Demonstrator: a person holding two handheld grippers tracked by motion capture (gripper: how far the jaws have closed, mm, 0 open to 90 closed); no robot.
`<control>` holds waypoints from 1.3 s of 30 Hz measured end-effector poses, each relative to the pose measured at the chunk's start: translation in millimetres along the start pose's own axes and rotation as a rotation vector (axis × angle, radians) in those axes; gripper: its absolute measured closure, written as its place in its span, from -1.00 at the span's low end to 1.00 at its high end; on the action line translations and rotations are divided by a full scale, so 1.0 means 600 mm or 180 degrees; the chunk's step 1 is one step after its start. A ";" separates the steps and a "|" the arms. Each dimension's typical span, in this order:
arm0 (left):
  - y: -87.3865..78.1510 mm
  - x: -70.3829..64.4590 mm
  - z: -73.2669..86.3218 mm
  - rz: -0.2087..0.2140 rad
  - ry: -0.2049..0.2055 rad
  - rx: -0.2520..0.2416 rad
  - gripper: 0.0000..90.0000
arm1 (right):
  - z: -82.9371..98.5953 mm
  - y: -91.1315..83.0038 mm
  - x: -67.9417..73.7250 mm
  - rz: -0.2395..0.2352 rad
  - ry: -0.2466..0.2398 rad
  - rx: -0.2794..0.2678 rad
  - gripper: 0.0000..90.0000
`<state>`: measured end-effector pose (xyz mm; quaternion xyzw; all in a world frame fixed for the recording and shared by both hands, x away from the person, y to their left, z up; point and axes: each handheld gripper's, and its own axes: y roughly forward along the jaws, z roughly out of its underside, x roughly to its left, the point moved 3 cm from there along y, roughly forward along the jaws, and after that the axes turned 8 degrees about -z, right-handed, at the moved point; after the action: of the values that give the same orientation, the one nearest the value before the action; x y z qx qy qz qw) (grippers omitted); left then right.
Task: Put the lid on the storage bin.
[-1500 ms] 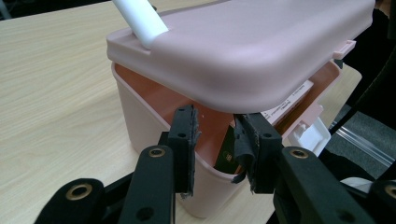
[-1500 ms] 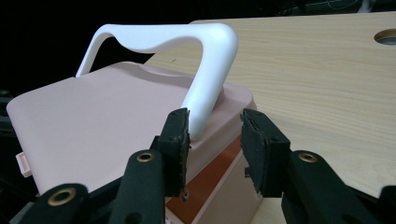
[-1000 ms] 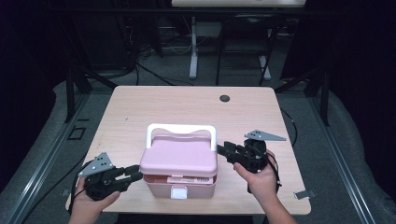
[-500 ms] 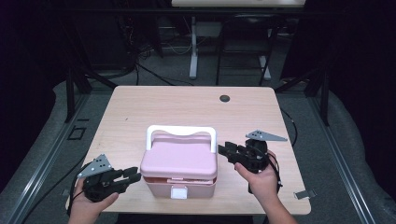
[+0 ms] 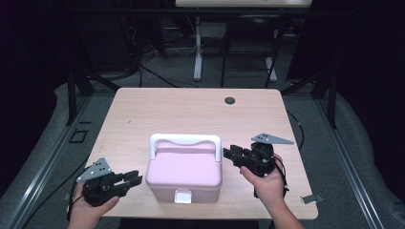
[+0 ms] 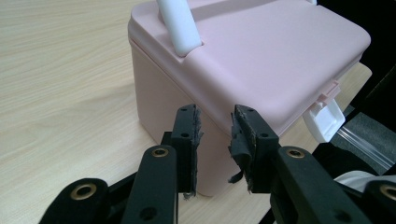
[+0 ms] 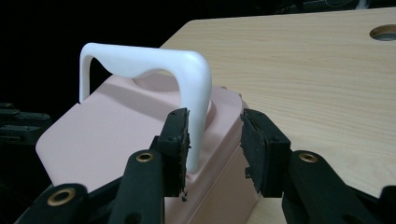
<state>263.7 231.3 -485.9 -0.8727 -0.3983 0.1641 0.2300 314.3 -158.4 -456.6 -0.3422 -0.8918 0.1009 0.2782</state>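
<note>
A pink box (image 5: pixel 184 174) with an upright white handle (image 5: pixel 185 140) and a white front latch (image 5: pixel 182 196) stands near the front edge of the wooden table (image 5: pixel 186 112). My left gripper (image 5: pixel 135 180) is open just left of the box, jaws aimed at its side wall (image 6: pixel 173 100). Its own view shows the gripper (image 6: pixel 215 144) a short way from the box corner, with the latch (image 6: pixel 324 119) at right. My right gripper (image 5: pixel 230 153) is open just right of the box. In its view that gripper (image 7: pixel 212 149) faces the handle's near post (image 7: pixel 198 107), nothing between the pads.
A dark round cable hole (image 5: pixel 230 100) sits near the table's far edge. Metal frame legs (image 5: pixel 197 47) and cables lie on the dark floor beyond. The table's front edge runs close under both hands.
The left gripper has slid a little right toward the box's side. The right gripper has held its place beside the box. The box has not moved.
</note>
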 end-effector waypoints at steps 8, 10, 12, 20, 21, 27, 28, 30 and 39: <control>0.003 0.006 -0.001 -0.0018 -0.0030 -0.0011 0.56 | 0.003 0.001 -0.001 -0.0005 0.0010 0.0007 0.36; 0.003 0.007 -0.002 -0.0022 -0.0030 -0.0009 0.56 | 0.004 0.001 -0.002 0.0000 0.0012 0.0014 0.36; 0.004 0.009 -0.002 -0.0034 -0.0029 0.0007 0.56 | 0.004 0.001 -0.003 -0.0001 0.0015 0.0008 0.36; 0.007 0.015 -0.004 -0.0055 -0.0048 0.0018 0.56 | 0.005 0.001 -0.004 -0.0001 0.0030 0.0007 0.36; 0.007 0.016 -0.004 -0.0062 -0.0046 0.0019 0.56 | 0.005 0.001 -0.004 -0.0004 0.0030 0.0005 0.36; 0.009 0.020 -0.006 -0.0057 -0.0062 0.0016 0.56 | 0.006 0.000 -0.006 0.0004 0.0046 -0.0010 0.36; 0.009 0.021 -0.007 -0.0062 -0.0056 0.0019 0.55 | 0.007 0.000 -0.007 0.0005 0.0044 -0.0009 0.35; 0.010 0.023 -0.008 -0.0069 -0.0065 0.0021 0.55 | 0.008 0.000 -0.008 0.0013 0.0049 -0.0007 0.35; 0.016 0.035 -0.012 -0.0126 -0.0100 0.0032 0.54 | 0.010 -0.004 -0.013 0.0022 0.0089 -0.0039 0.35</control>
<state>286.4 239.7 -487.1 -0.8607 -0.4183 0.1752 0.2314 314.1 -165.6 -464.2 -0.3484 -0.8872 0.0916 0.2881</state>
